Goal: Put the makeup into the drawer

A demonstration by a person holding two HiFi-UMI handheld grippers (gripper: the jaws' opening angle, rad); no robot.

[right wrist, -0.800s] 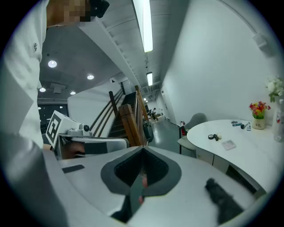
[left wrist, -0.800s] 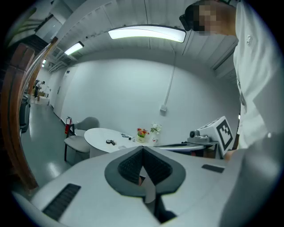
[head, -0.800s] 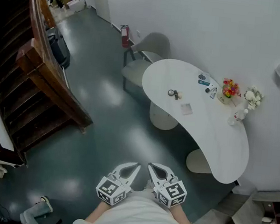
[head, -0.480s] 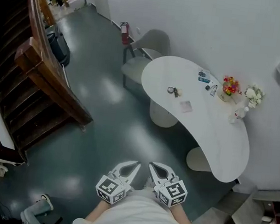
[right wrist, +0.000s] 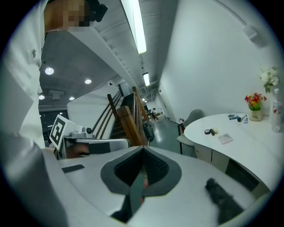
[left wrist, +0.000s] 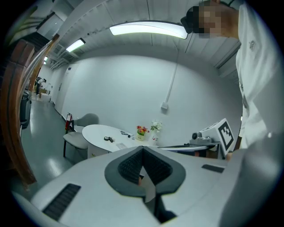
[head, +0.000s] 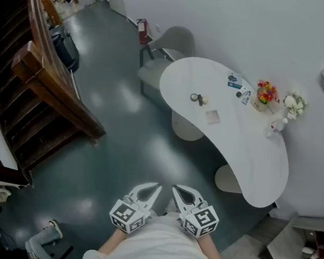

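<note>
- Since the earlier frames the head view has shifted: the white worktop [head: 246, 159] now sits a little higher and further left in the picture, while both grippers stay low in it, close to the person's body.
- Left gripper [head: 154, 187]: its own view shows the jaws [left wrist: 143, 153] pressed together with nothing between them. It touches nothing and is well short of the worktop, over the dark floor [head: 119, 150].
- Right gripper [head: 177, 190]: its jaws are also closed on each other and empty [right wrist: 143, 153]. It hangs just beside the left gripper, equally far from the worktop.
- Makeup [head: 198, 98]: small pieces lie on the worktop, untouched. A dark round piece and a pale one sit near the worktop's left edge. A flat pale square [head: 212, 116] lies just beyond them toward its middle. A few small tubes [head: 239, 88] lie at the wall side.
- Flower pot [head: 263, 96]: it stands at the worktop's wall side, with white flowers [head: 293, 104] and a small bottle [head: 275, 127] near it.
- Grey chair [head: 161, 59]: it stands at the worktop's far left end.
- No frame shows the drawer clearly.
</note>
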